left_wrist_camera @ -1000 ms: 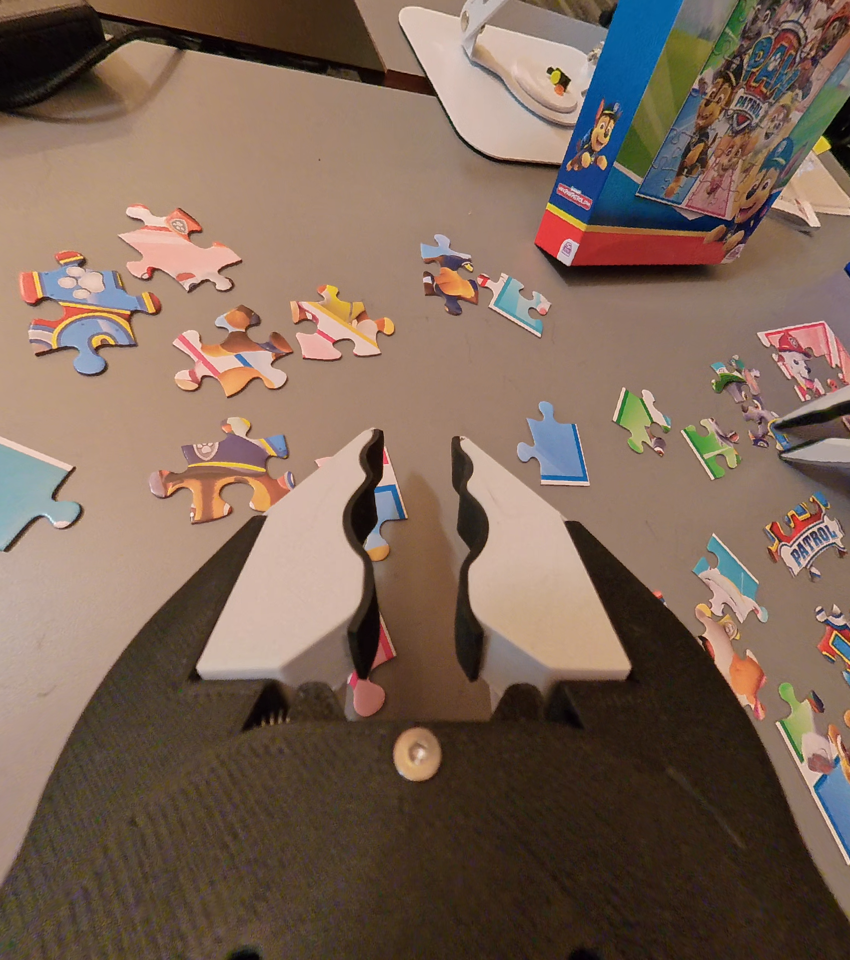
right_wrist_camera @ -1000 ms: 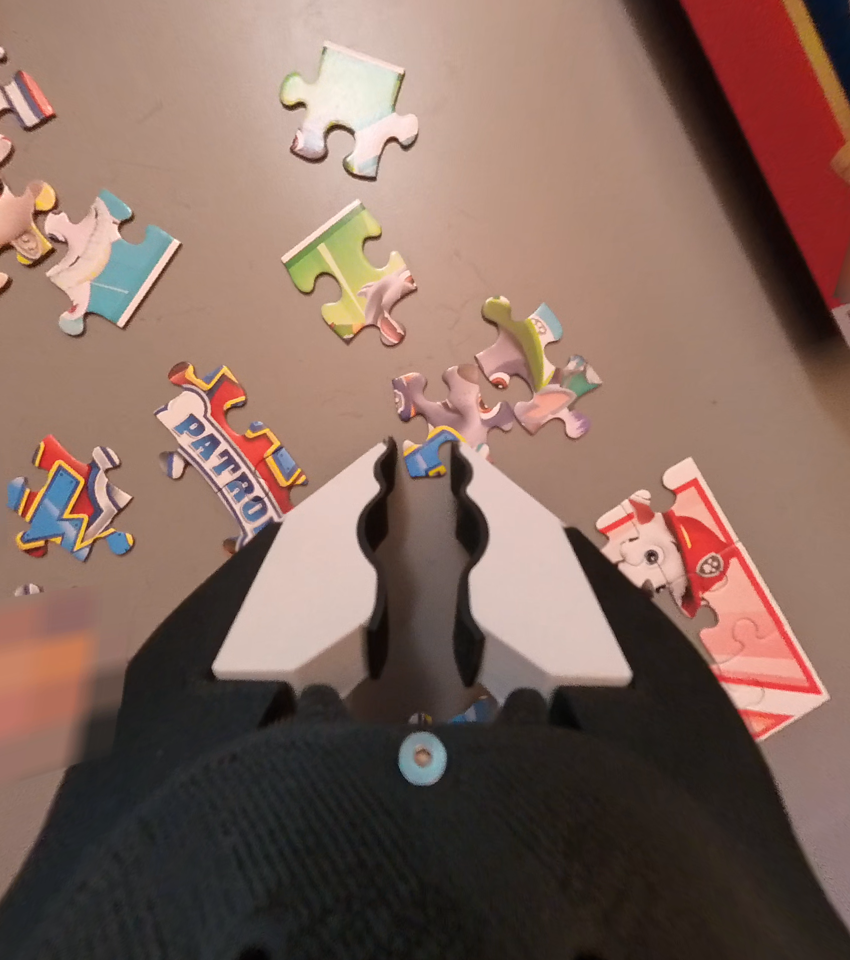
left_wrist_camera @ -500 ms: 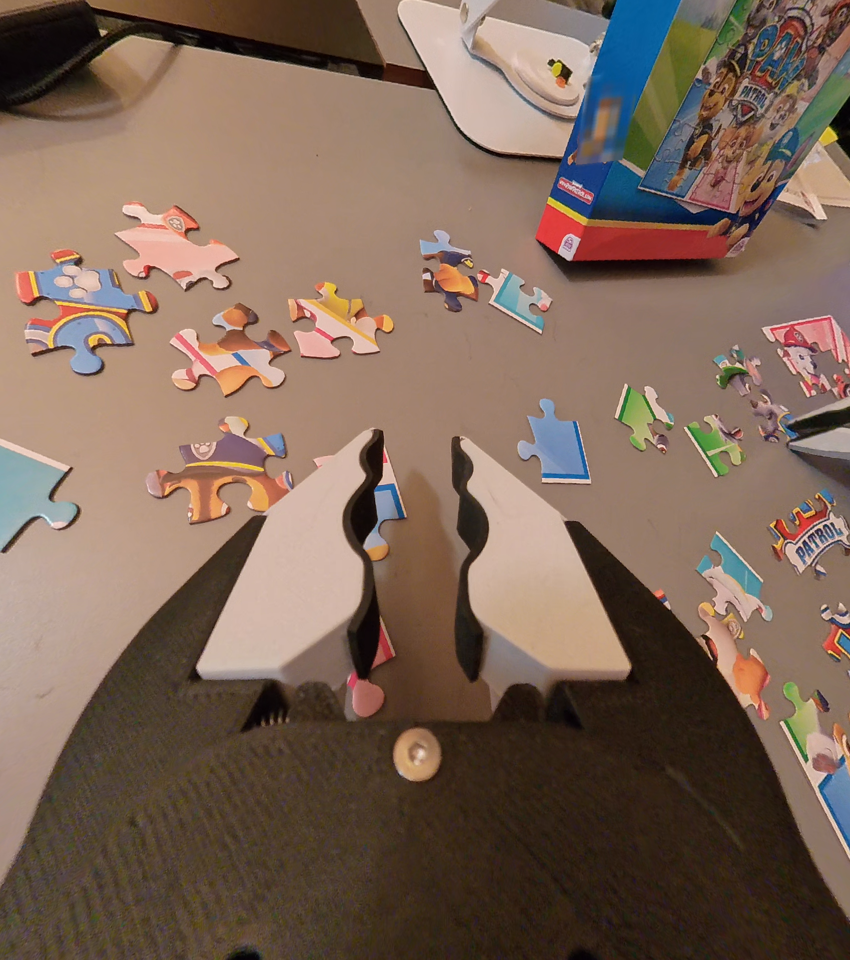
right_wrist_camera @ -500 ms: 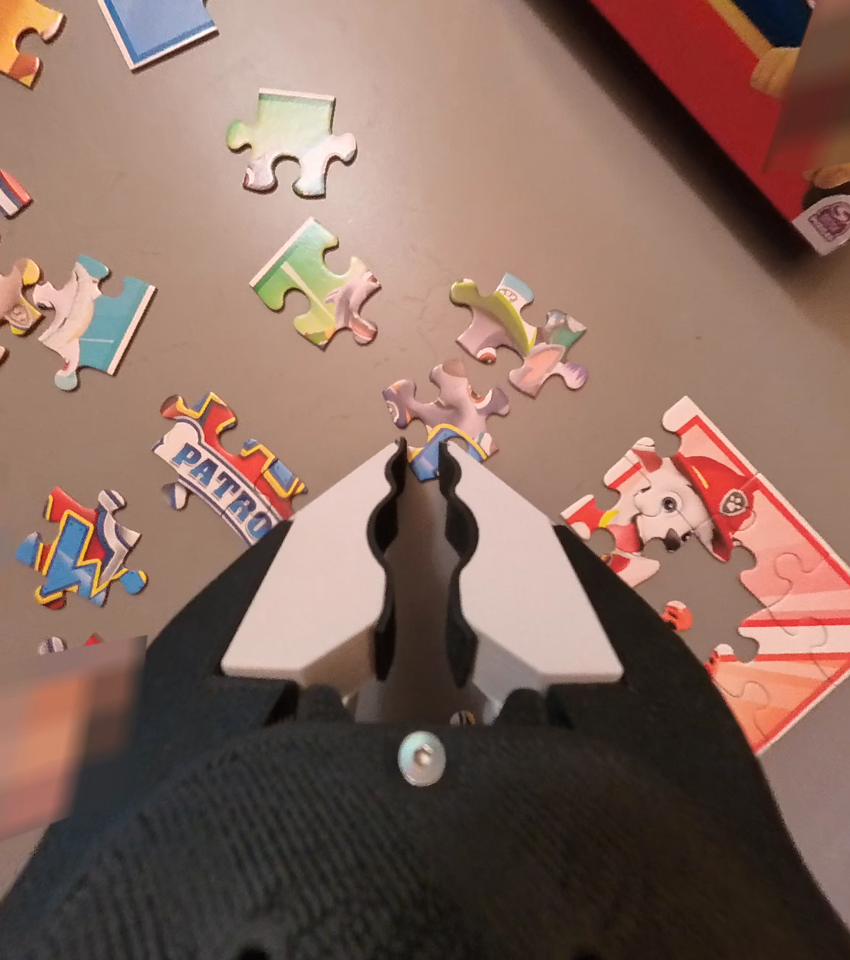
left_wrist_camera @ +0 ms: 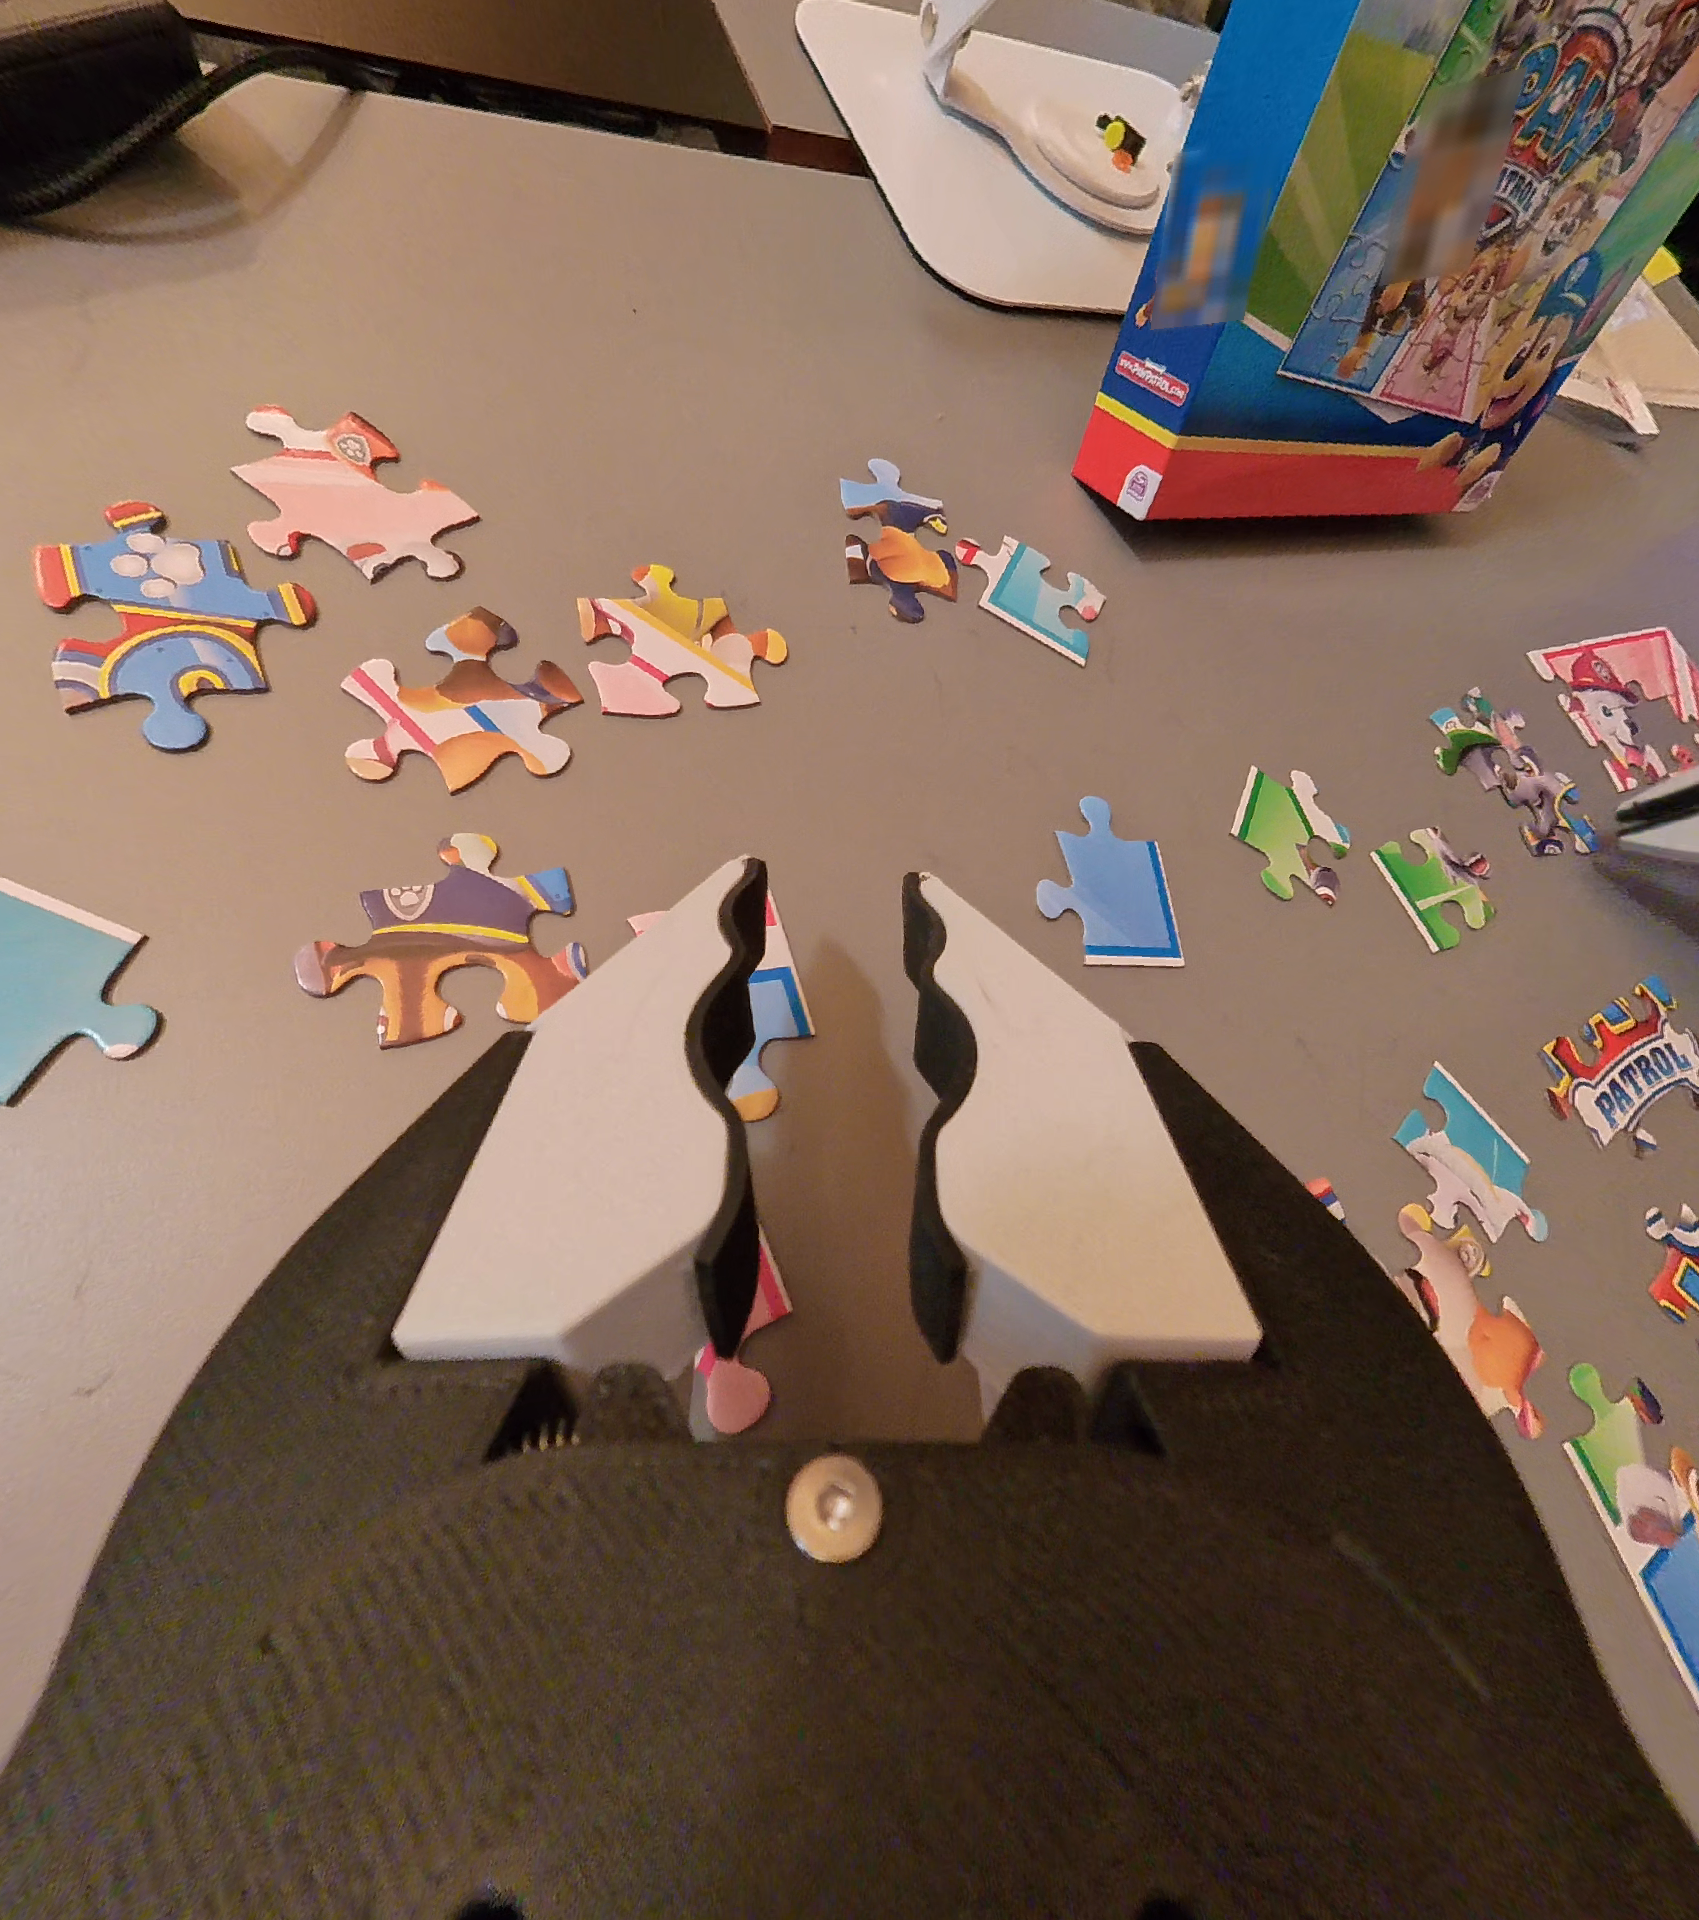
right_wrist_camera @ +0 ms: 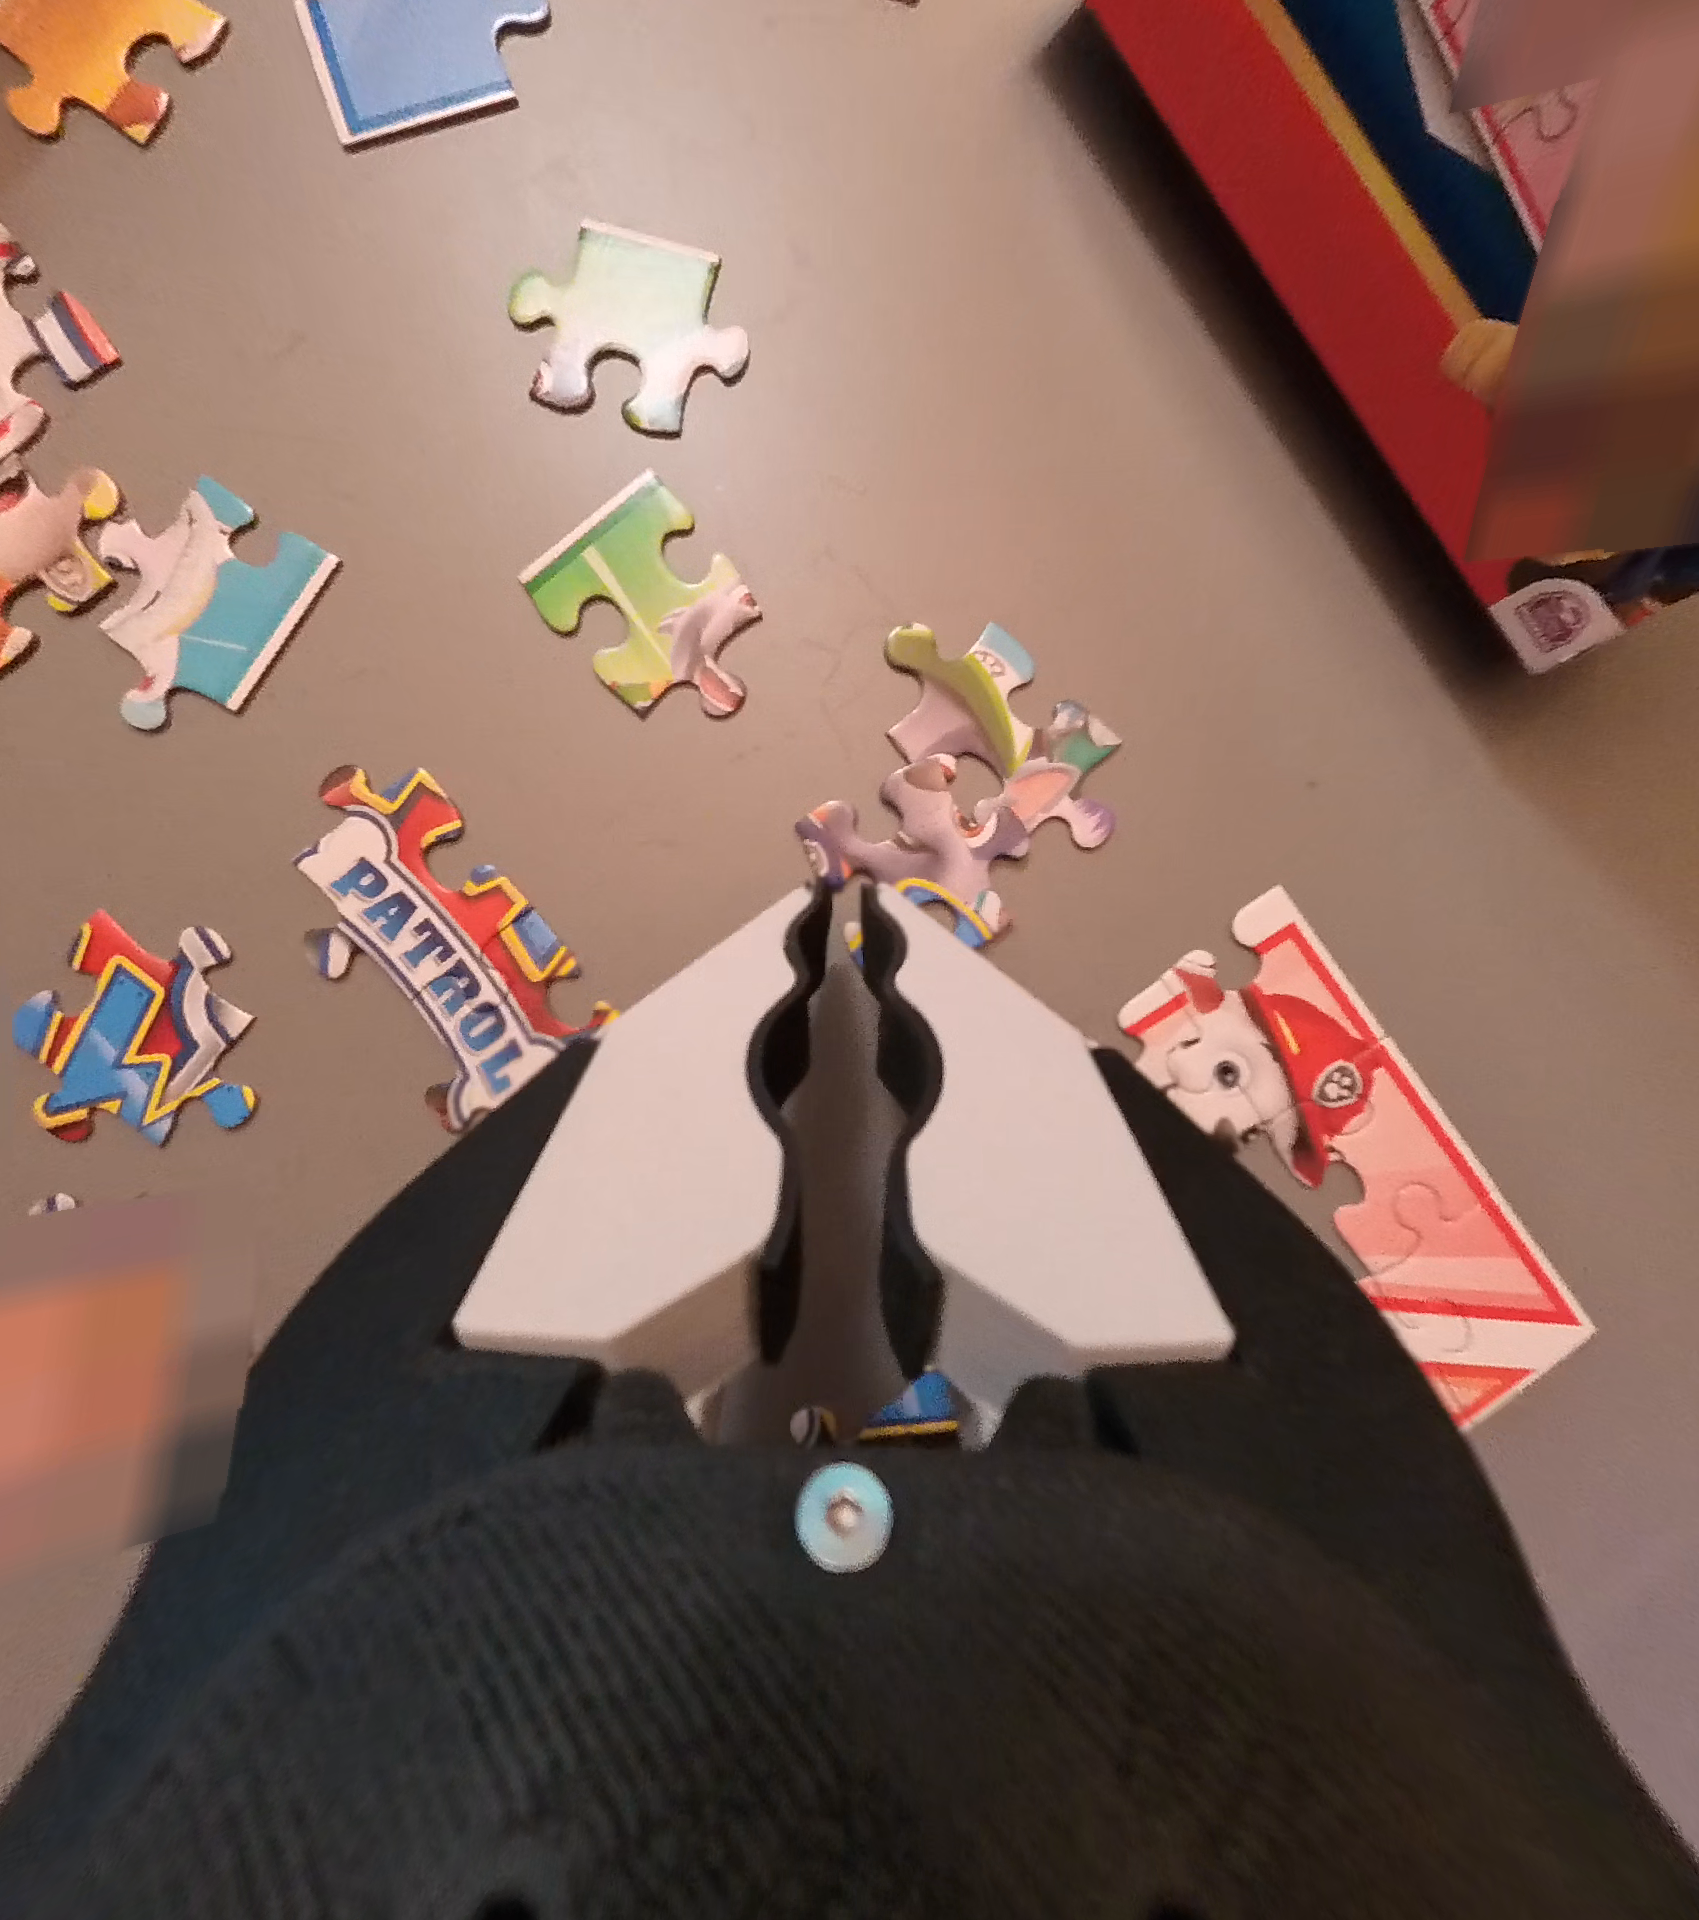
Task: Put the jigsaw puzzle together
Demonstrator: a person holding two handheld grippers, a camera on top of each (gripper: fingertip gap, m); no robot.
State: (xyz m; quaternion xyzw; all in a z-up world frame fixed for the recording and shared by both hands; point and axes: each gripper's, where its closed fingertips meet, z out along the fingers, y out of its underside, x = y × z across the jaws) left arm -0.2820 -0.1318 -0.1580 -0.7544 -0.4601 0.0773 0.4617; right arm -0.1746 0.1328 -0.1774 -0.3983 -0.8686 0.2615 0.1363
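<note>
At the left gripper (left_wrist_camera: pixel 829 883): hangs open above the grey table (left_wrist_camera: pixel 616 312), jaws well apart, nothing pressed between the pads. Hovers over a pink-and-blue puzzle piece (left_wrist_camera: pixel 772 987) lying flat, mostly hidden beneath the left finger, not touched as far as can be seen. Near it on the left, a piece with a purple cap (left_wrist_camera: pixel 440 935); on the right, a plain blue edge piece (left_wrist_camera: pixel 1115 894).

At the right gripper (right_wrist_camera: pixel 845 899): closed down to a narrow slit, tips pinched on the near edge of a purple puzzle piece (right_wrist_camera: pixel 928 842). Touches, at its far knob, a green-and-lilac piece (right_wrist_camera: pixel 990 707) (seems to overlap it slightly). Just left of the fingers, a red-and-blue lettered piece (right_wrist_camera: pixel 429 935); just right, a joined red-and-pink corner section (right_wrist_camera: pixel 1344 1122). Farther off to the upper right, a red-edged puzzle box (right_wrist_camera: pixel 1344 260) standing on the table.
</note>
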